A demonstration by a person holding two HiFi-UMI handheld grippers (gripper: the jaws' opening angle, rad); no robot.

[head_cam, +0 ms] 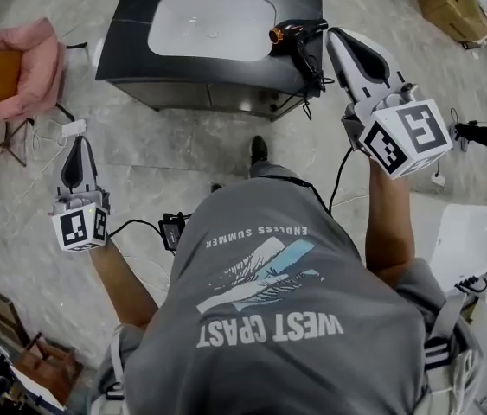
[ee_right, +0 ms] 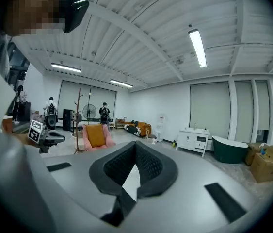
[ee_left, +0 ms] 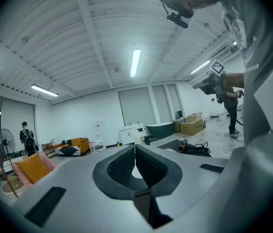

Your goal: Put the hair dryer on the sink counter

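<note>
Hair dryer [head_cam: 295, 33] on tabletop [head_cam: 126, 50]; both claws closed
The hair dryer lay at the right edge of the tabletop, just beside the basin [head_cam: 213, 24], with its cord draped over that edge. The left claw [head_cam: 77, 142] and the right claw [head_cam: 335, 35] were each fully closed and held nothing.

The person wears a grey T-shirt [head_cam: 269, 318] with a wave print; the white left tool [head_cam: 77, 139] and right tool [head_cam: 335, 35] carry black-and-white marker cubes [head_cam: 407, 137].
</note>
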